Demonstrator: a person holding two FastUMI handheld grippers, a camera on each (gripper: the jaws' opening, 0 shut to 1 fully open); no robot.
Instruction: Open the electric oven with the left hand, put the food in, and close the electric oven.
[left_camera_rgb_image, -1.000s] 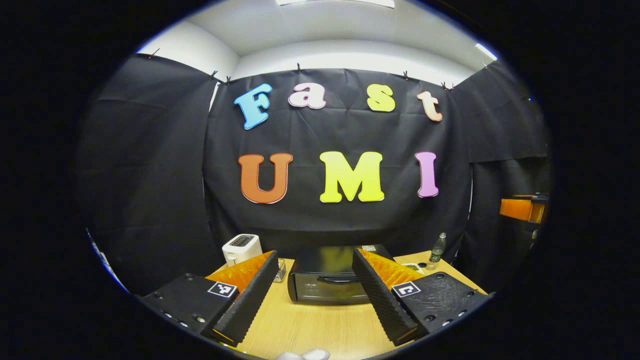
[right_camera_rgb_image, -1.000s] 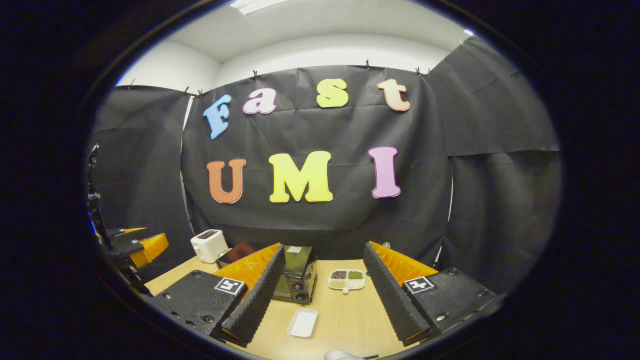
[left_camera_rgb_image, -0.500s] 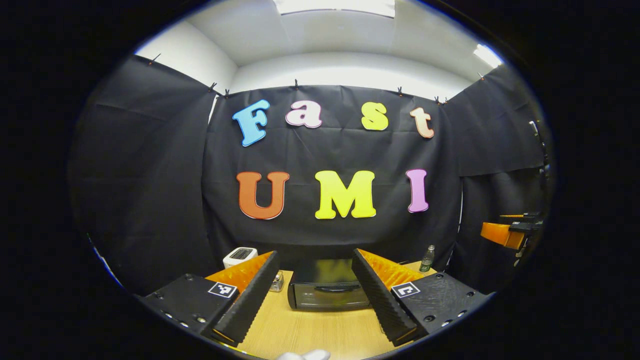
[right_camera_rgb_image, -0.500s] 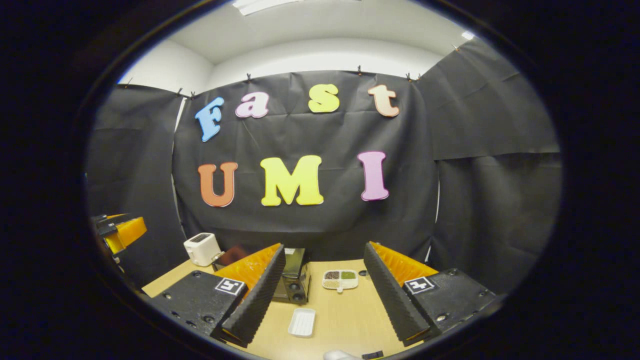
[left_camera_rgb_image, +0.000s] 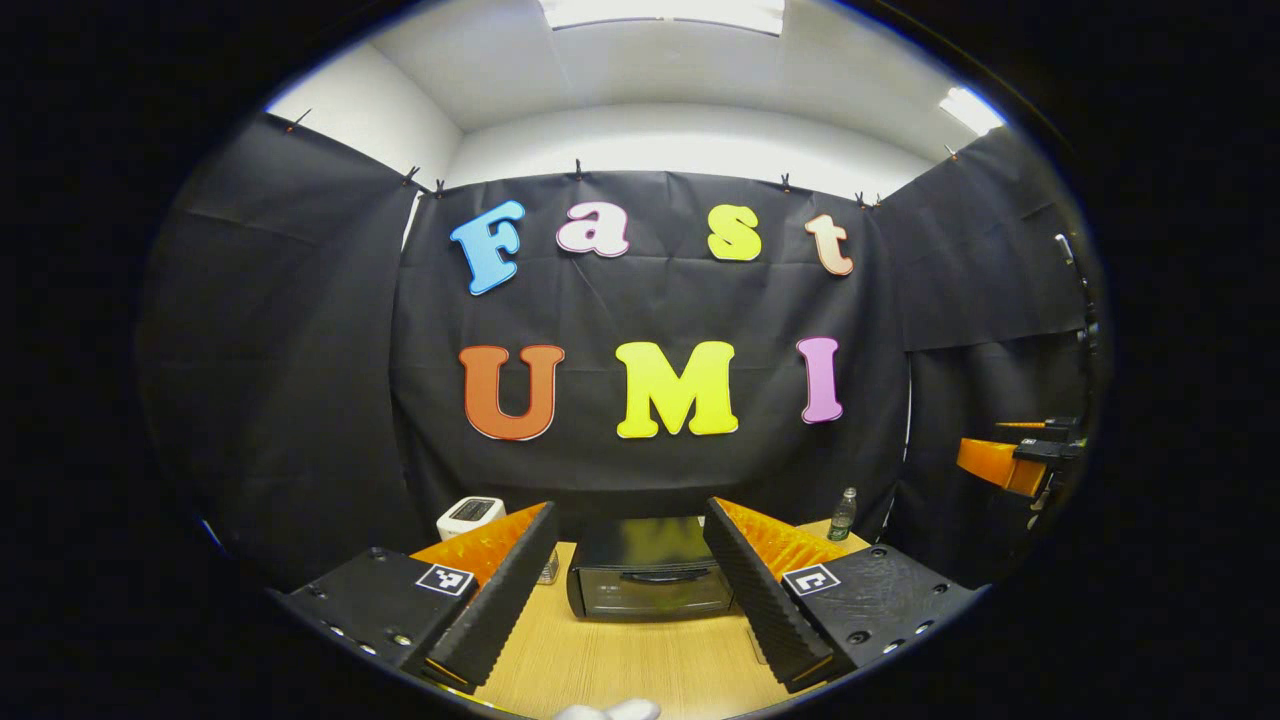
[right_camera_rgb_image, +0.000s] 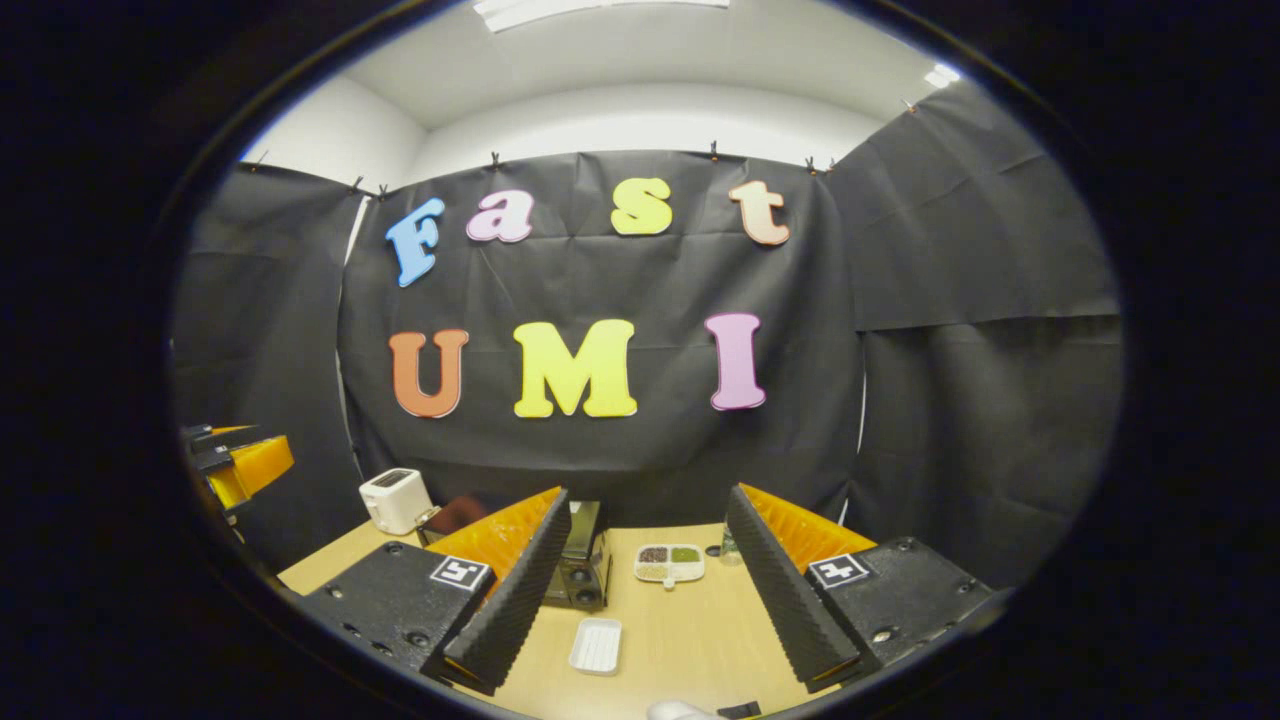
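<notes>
A black electric oven (left_camera_rgb_image: 650, 580) stands on the wooden table (left_camera_rgb_image: 620, 665), its door closed and the handle across the front. My left gripper (left_camera_rgb_image: 630, 510) is open with nothing in it, well short of the oven, which shows between the fingers. In the right gripper view the oven (right_camera_rgb_image: 588, 565) is partly hidden behind one finger. A white divided dish of food (right_camera_rgb_image: 669, 563) lies right of the oven, and a small white tray (right_camera_rgb_image: 596, 645) lies nearer. My right gripper (right_camera_rgb_image: 647, 495) is open and holds nothing, above the table's front.
A white toaster (left_camera_rgb_image: 470, 517) stands left of the oven at the back. A small bottle (left_camera_rgb_image: 843, 513) stands at the back right. The right gripper (left_camera_rgb_image: 1010, 465) shows at the far right of the left gripper view, and the left gripper (right_camera_rgb_image: 240, 465) at the far left of the right gripper view.
Both views have drawn back and risen a little: the oven, toaster and dish look smaller and farther off. Both grippers stayed open.
</notes>
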